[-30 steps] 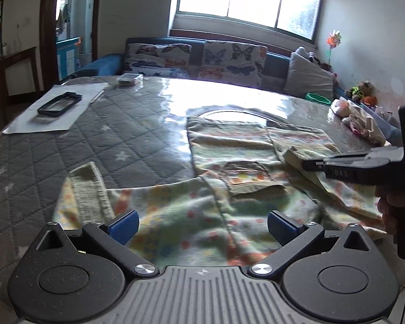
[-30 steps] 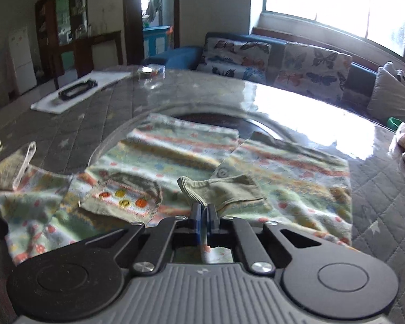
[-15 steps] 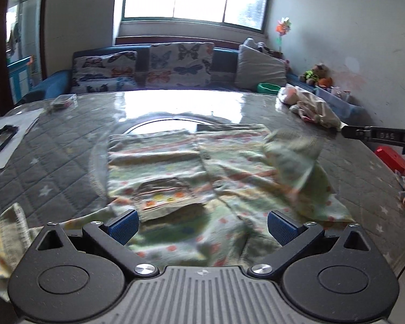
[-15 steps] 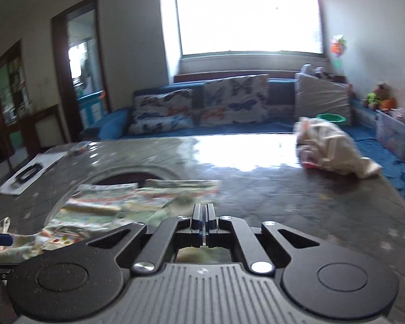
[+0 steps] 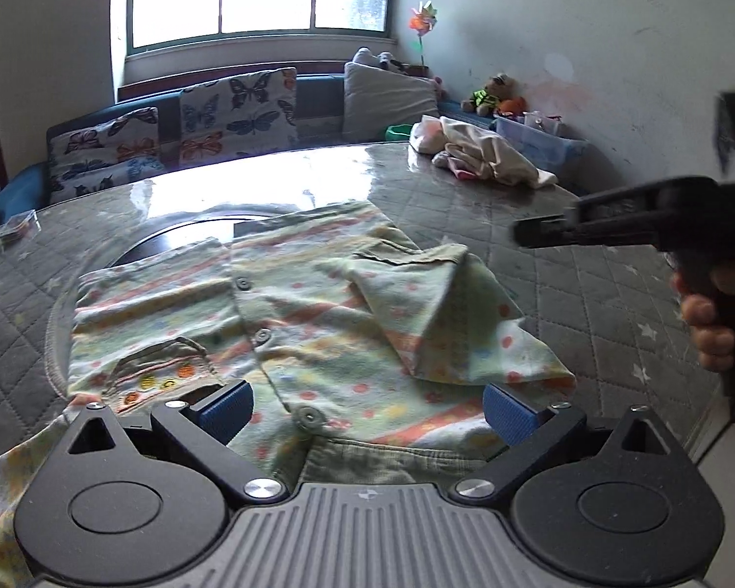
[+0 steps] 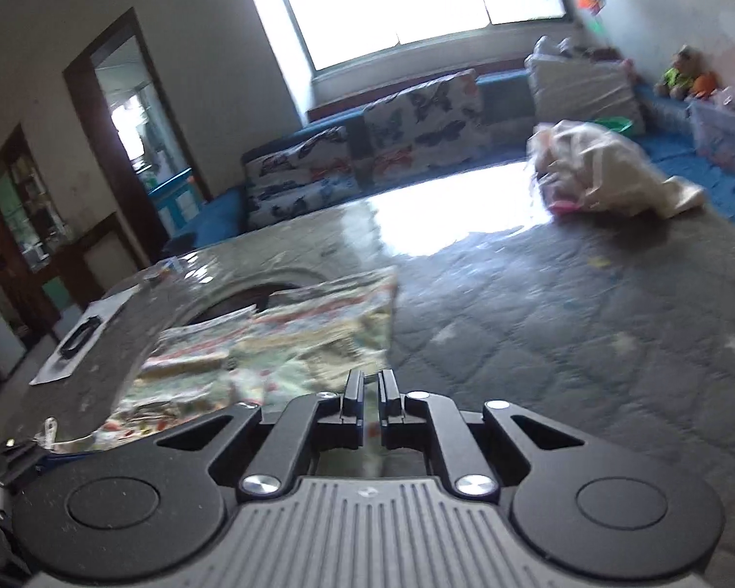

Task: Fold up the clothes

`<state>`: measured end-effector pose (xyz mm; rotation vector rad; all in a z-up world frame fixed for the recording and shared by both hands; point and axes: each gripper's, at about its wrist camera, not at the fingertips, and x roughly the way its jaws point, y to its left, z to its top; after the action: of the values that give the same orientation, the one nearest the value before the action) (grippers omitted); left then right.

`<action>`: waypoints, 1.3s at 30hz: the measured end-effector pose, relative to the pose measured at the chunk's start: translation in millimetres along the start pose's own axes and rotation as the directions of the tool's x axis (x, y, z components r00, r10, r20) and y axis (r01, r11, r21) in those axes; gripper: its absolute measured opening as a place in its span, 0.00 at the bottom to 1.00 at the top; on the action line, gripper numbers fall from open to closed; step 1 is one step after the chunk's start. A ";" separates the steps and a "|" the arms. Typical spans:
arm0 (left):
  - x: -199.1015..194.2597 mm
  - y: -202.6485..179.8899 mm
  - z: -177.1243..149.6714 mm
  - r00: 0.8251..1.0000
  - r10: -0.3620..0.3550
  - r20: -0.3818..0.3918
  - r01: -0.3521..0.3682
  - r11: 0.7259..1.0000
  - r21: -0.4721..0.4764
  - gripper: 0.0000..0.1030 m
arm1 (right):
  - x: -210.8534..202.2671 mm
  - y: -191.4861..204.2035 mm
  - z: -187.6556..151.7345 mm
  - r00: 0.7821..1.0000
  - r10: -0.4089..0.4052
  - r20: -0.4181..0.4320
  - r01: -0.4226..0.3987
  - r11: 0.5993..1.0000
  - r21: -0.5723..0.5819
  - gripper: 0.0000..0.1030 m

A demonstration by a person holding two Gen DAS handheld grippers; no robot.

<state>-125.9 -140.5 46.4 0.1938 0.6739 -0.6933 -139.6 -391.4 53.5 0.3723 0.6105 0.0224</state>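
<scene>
A green patterned child's shirt (image 5: 289, 313) with buttons and a chest pocket lies flat on the quilted grey table (image 5: 588, 294). Its right sleeve (image 5: 441, 308) is folded in over the body. My left gripper (image 5: 367, 404) is open, its blue pads either side of the shirt's collar at the near edge. My right gripper (image 6: 370, 389) is just off the shirt's right edge (image 6: 318, 338), its jaws parted by a narrow gap and holding nothing. It also shows in the left wrist view (image 5: 612, 230), raised above the table to the shirt's right.
A heap of pale clothes (image 5: 480, 157) lies at the table's far right corner. A black frame on white paper (image 6: 78, 343) lies at the far left. A sofa with butterfly cushions (image 5: 210, 127) stands behind. The table's right edge (image 5: 710, 421) is near my right hand.
The right gripper carried the right sleeve over the shirt's body, let it go and drew back to the right, its jaws parting slightly. The left gripper shifted right toward the collar, still open.
</scene>
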 end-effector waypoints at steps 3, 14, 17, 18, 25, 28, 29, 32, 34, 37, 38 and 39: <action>2.9 -5.5 -4.3 0.999 -0.033 0.005 0.033 0.999 0.023 0.87 | 21.4 6.0 -1.1 0.999 0.033 -0.041 -0.033 0.999 0.014 0.17; 17.4 -14.3 -18.4 0.996 -0.085 -0.031 0.087 0.994 0.065 0.74 | 49.8 11.3 -10.9 0.996 -0.022 -0.088 0.028 0.997 0.070 0.32; 20.7 -14.7 -20.4 0.996 -0.084 -0.043 0.087 0.994 0.063 0.74 | 55.3 8.4 -11.0 0.996 -0.029 -0.087 0.037 0.995 0.096 0.32; 21.4 -14.9 -20.9 0.996 -0.082 -0.045 0.085 0.994 0.062 0.74 | 56.8 8.3 -11.3 0.996 -0.028 -0.084 0.036 0.994 0.099 0.31; 23.3 -17.2 -21.7 0.996 -0.075 -0.054 0.079 0.994 0.071 0.77 | 51.7 1.3 -9.2 0.999 -0.035 -0.024 0.038 0.990 0.134 0.05; 24.2 -19.2 -21.8 0.996 -0.072 -0.058 0.077 0.994 0.080 0.80 | 27.6 -2.1 -3.4 0.995 -0.082 0.049 0.077 0.992 0.095 0.05; 24.4 -20.0 -22.0 0.996 -0.071 -0.059 0.076 0.994 0.084 0.81 | 17.5 -5.0 -1.2 0.992 -0.101 0.072 0.096 0.992 0.081 0.05; 24.9 -21.1 -22.3 0.996 -0.070 -0.061 0.075 0.993 0.087 0.82 | -11.8 -16.1 3.7 0.978 -0.168 0.128 0.163 0.986 0.046 0.05; 25.3 -21.5 -22.6 0.996 -0.070 -0.061 0.075 0.993 0.089 0.83 | -27.0 -24.3 5.0 0.966 -0.210 0.151 0.207 0.978 0.033 0.05; 25.4 -23.0 -23.2 0.996 -0.067 -0.062 0.073 0.993 0.098 0.84 | -51.7 -45.8 4.4 0.940 -0.294 0.175 0.292 0.956 0.036 0.05; 25.2 -23.5 -23.5 0.996 -0.066 -0.063 0.073 0.992 0.101 0.85 | -59.7 -57.0 2.0 0.926 -0.333 0.175 0.330 0.943 0.048 0.05; 25.0 -23.9 -23.8 0.996 -0.065 -0.064 0.071 0.992 0.105 0.85 | -64.1 -64.1 -0.9 0.916 -0.362 0.175 0.357 0.932 0.056 0.05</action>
<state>-139.2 -162.8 13.3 0.2923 0.7040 -0.7923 -198.5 -459.2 66.2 0.2751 0.4899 -0.3696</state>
